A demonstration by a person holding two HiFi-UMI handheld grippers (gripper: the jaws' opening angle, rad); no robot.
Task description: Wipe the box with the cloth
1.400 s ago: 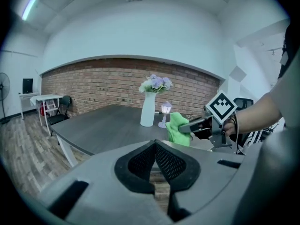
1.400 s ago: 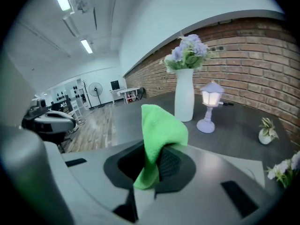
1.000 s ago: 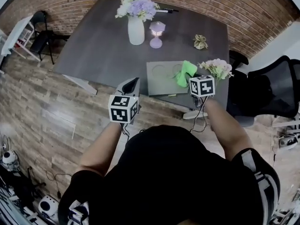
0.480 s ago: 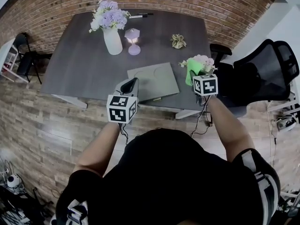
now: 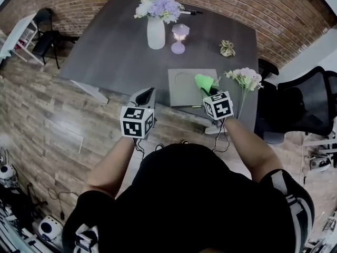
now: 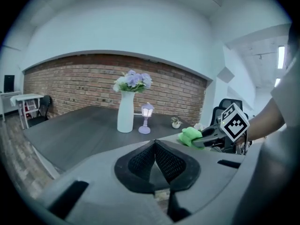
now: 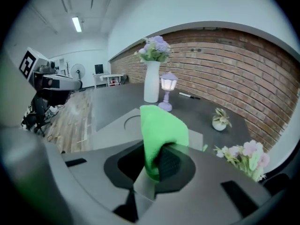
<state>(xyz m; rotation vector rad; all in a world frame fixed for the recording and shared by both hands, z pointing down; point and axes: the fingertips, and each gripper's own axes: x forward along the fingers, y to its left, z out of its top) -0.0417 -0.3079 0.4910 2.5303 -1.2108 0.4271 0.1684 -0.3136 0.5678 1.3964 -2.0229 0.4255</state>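
Observation:
A flat grey box [image 5: 184,86] lies at the near edge of the dark table [image 5: 116,51]. My right gripper [image 5: 207,92] hovers over the box's right part, shut on a bright green cloth [image 5: 204,81]. In the right gripper view the cloth [image 7: 161,130] sticks up out of the jaws of the right gripper [image 7: 157,165], with the box [image 7: 123,125] beyond it. My left gripper [image 5: 149,91] is held off the table's near edge, left of the box. Its jaws meet in the left gripper view, so the left gripper [image 6: 154,145] is shut with nothing in it.
A white vase of purple flowers [image 5: 156,30], a small lamp [image 5: 179,38], a little potted plant [image 5: 227,48] and a pen [image 5: 190,12] stand farther back. A pale flower bunch [image 5: 245,79] lies right of the box. A black office chair [image 5: 305,104] stands at right.
The right gripper with the cloth swung out right toward the flower bunch, then came back over the box's right part. The left gripper has held its place.

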